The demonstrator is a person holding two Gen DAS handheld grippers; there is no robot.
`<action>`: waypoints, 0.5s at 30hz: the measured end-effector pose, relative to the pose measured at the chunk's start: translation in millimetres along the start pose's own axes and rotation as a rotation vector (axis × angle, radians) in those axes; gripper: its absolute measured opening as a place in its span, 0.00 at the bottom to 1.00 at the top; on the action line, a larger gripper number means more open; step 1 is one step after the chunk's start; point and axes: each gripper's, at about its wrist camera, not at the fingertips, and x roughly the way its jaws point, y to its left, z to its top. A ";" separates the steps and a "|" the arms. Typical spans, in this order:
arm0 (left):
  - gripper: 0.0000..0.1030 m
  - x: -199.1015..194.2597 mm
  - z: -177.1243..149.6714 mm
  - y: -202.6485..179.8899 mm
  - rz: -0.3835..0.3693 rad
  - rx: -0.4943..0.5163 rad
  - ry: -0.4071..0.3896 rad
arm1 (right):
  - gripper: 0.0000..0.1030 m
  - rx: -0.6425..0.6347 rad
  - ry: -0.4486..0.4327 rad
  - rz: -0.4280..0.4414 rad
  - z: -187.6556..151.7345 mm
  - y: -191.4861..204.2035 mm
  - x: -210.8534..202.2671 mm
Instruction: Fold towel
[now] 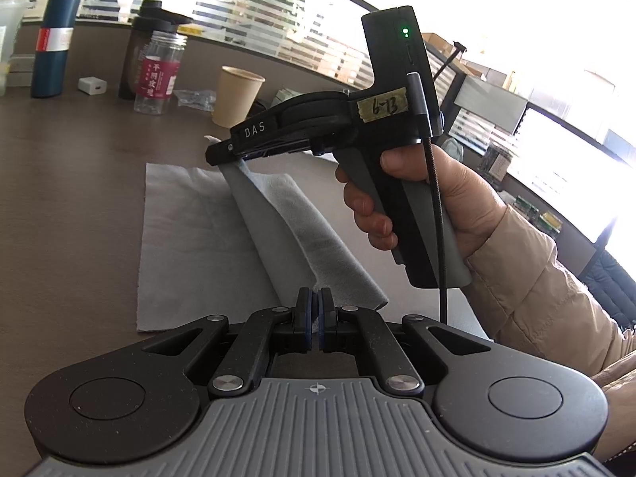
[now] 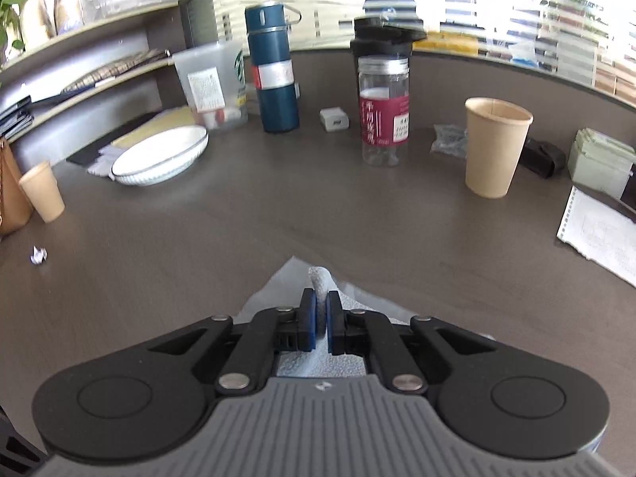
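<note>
Clamped in the left gripper (image 1: 317,310) and the right gripper (image 1: 232,152), the lifted edge of the pale grey-blue cloth towel (image 1: 190,246) runs straight between them above its flat half on the brown table (image 1: 71,183), the fold going leftward.

desk (image 2: 318,206): dark wood | windows (image 2: 497,12): blinds, bright daylight | shelves (image 2: 79,75): left wall

office, desk (image 2: 318,206), window blinds (image 2: 497,4), shelves (image 2: 79,79)

The black right gripper (image 2: 322,320) hides most of the pale grey cloth towel (image 2: 320,276) behind it; its own body runs off the bottom edge.
</note>
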 end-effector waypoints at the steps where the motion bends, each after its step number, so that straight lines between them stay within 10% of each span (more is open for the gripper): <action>1: 0.04 -2.9 1.3 1.1 0.001 -0.005 -0.010 | 0.06 -0.005 -0.003 -0.001 2.0 1.5 0.4; 15: 0.04 -20.0 6.6 29.3 0.043 -0.120 -0.042 | 0.06 -0.069 0.007 -0.024 20.4 27.0 23.9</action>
